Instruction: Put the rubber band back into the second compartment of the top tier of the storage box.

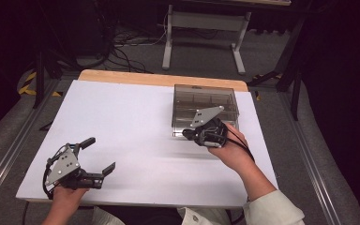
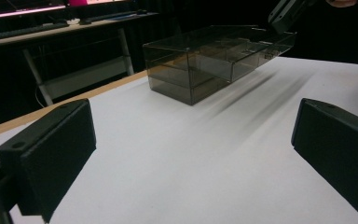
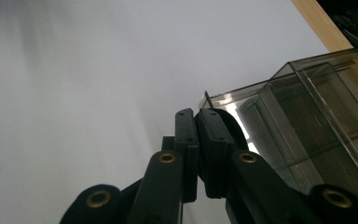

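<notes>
Smoky clear box (image 1: 205, 108) corner beside pressed-together right gripper (image 3: 198, 140); left gripper (image 1: 98, 157) wide apart, high view.

White table (image 1: 122, 122), smoky clear box (image 1: 206, 105)

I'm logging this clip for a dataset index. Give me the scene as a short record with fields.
surface: white table with a wooden far edge
object: smoky transparent compartment box, on the table's far right part
left gripper: jaws wide apart, nothing between them, above the near left of the table
right gripper: jaws together at the box's near corner; whether they pinch its wall is unclear
</notes>
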`<state>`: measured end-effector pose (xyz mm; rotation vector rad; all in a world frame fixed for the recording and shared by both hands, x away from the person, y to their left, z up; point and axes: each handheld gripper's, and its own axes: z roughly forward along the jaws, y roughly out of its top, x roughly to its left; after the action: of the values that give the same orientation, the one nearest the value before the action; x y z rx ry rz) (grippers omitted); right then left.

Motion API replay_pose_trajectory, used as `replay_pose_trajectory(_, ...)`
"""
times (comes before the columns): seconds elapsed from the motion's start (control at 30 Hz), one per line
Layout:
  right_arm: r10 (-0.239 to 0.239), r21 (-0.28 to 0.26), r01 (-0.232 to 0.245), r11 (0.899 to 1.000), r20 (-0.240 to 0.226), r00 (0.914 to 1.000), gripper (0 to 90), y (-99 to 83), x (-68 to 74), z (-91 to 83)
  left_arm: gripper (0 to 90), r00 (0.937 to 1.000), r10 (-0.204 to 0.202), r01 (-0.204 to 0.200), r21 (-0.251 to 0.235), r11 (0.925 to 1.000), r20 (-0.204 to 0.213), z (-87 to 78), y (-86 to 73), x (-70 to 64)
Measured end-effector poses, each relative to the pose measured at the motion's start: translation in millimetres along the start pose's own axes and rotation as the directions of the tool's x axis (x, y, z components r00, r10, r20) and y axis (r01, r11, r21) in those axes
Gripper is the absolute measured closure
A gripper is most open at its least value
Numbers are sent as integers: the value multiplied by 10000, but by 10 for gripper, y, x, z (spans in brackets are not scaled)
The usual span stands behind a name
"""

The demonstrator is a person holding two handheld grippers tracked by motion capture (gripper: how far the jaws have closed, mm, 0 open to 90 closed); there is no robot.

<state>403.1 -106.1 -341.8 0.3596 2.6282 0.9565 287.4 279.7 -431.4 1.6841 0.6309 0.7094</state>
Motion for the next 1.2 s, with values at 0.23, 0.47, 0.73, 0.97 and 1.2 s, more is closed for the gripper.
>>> replay_pose_trajectory(0.23, 795, 81, -798, 9968, 363, 9962, 867, -39, -129, -5, 6, 10000, -76, 76, -22, 10000, -1, -1, -2, -3)
replay_pose_trajectory(0.47, 1515, 237, -1536, 9878, 737, 9857, 867, -87, -242, 0, 6, 10000, -26, 26, -2, 10000, 3, 0, -1, 1)
replay_pose_trajectory(0.73, 1954, 392, -2003, 9790, 1038, 9752, 866, -132, -335, 22, 6, 10000, -39, 39, 12, 10000, 1, 0, -2, 0)
replay_pose_trajectory(0.97, 2003, 702, -2122, 9747, 1473, 9686, 866, -177, -407, 71, 6, 9999, -103, 103, -39, 9999, -11, 1, -2, -3)
replay_pose_trajectory(1.2, 2336, 871, -2496, 9644, 1612, 9589, 866, -217, -474, 94, 6, 10000, -99, 99, -21, 9999, -8, 0, -2, -1)
